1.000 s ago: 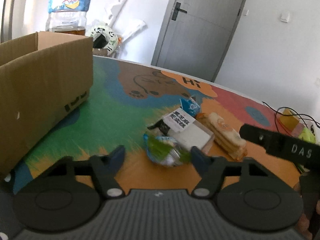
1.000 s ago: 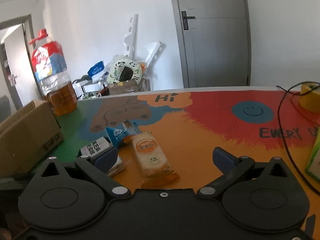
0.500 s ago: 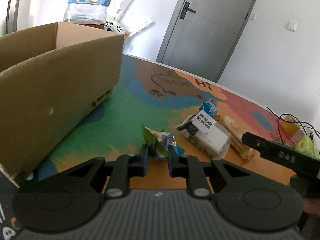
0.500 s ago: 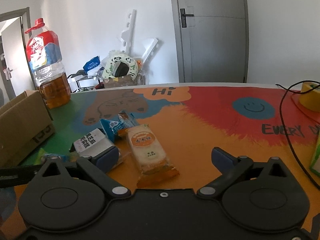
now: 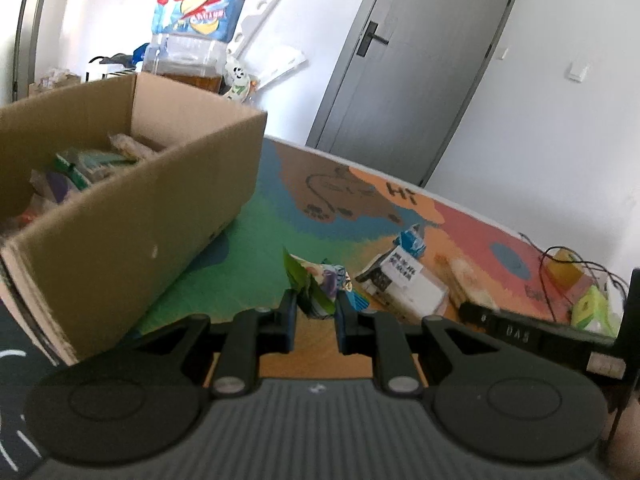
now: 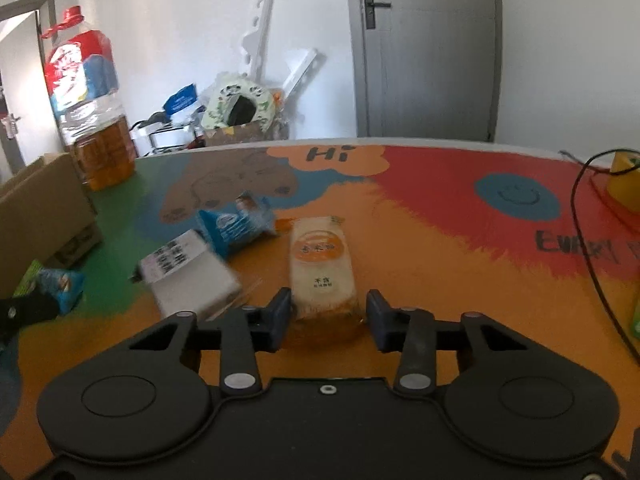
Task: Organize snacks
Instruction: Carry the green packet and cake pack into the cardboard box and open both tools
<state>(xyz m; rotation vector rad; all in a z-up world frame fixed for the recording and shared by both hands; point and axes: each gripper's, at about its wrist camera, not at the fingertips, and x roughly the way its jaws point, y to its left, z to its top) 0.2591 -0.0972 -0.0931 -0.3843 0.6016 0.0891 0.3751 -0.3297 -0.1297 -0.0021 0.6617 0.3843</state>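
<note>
While the colourful bench (image 6: 420, 216) fills both views, we see on its green end a cardboard box (image 5: 132, 216), open at the top, with several snack packets lying inside. Behind the box stands a big oil bottle (image 6: 90, 108) with a red and blue label.

Next in size, a white packet with a black-and-white label (image 6: 188, 276) lies on the bench beside a smaller blue packet (image 6: 234, 228); the two touch at one corner. Just to their right lies an orange-labelled cake packet (image 6: 322, 268), lengthwise toward the camera.

Our right gripper (image 6: 326, 314) straddles the near end of the cake packet; its jaws are closing, and the left pad looks to be at the wrapper's edge, while a narrow gap shows at the right pad. The packet lies flat on the bench.

Our left gripper (image 5: 316, 316) is clamped tight on a small green and blue snack packet (image 5: 316, 284), which sticks up crumpled from between the pads, near the box's front corner. From the right wrist view the same packet (image 6: 54, 284) shows at the far left, beside the box.

A black cable (image 6: 588, 248) trails across the red end of the bench.
</note>
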